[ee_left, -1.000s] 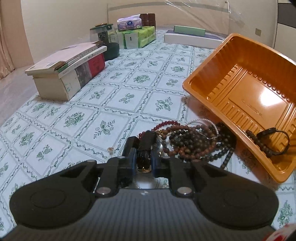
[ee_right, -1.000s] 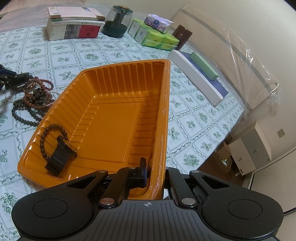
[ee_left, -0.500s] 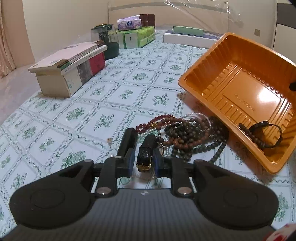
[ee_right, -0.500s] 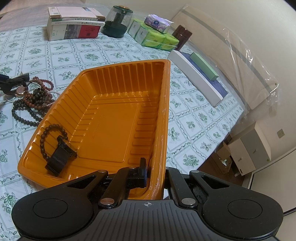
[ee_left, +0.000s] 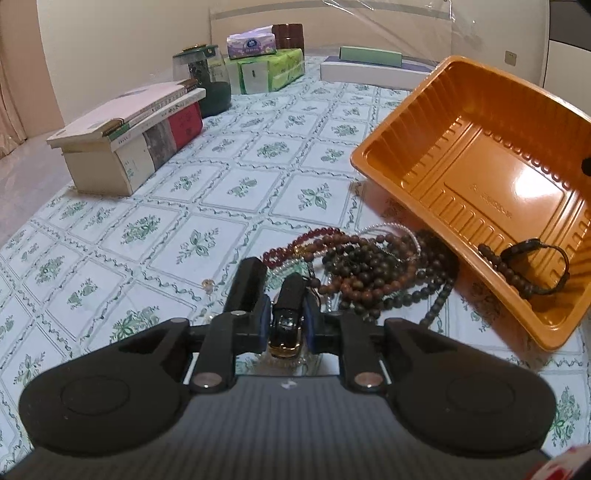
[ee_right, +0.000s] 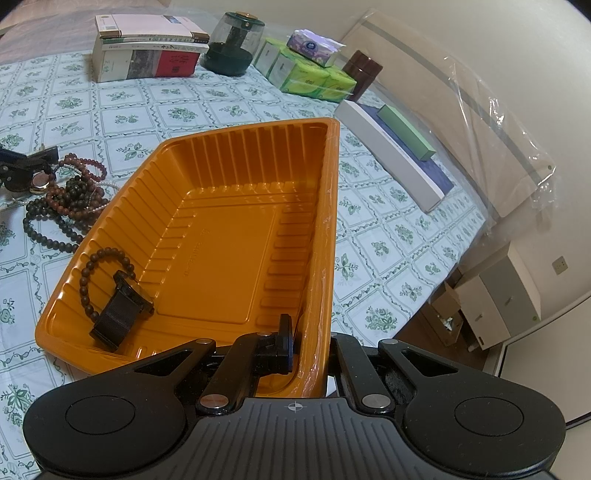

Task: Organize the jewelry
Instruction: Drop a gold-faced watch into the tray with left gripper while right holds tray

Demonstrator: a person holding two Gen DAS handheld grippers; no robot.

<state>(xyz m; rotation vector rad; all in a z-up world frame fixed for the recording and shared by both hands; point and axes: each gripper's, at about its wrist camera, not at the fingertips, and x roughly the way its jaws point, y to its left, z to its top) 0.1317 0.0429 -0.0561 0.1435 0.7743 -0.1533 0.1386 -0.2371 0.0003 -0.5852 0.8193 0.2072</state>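
Left hand-held gripper [ee_left: 286, 295] clenched on a black watch [ee_left: 287, 314], gold-rimmed face toward the camera, strap running forward between the pads; jaws just closed a little further on it. Watch sits at the near end of a pile of bead bracelets [ee_left: 369, 269] on the table [ee_left: 207, 192], dark brown, reddish and a pale pearl strand tangled together, touching the low near edge of the orange tray [ee_left: 480, 173]. Right hand-held gripper [ee_right: 295, 339] clamped shut on the tray's [ee_right: 221, 229] near rim, one finger inside the wall, the other hidden outside. Tray tilted, gripped side raised, opposite edge down on the table beside the pile. Inside the tray, low corner: one dark bead bracelet [ee_right: 99, 273] and a black watch band [ee_right: 118, 314], touching. Further back along the table's left side: stack of books [ee_left: 129, 133], then a dark glass jar [ee_left: 207, 81]. Far end: green tissue packs [ee_left: 266, 72] with a purple tissue pack [ee_left: 251, 44] on top, brown canister [ee_left: 288, 35] behind, flat white box [ee_left: 369, 72] with a green box [ee_left: 369, 55] on it.
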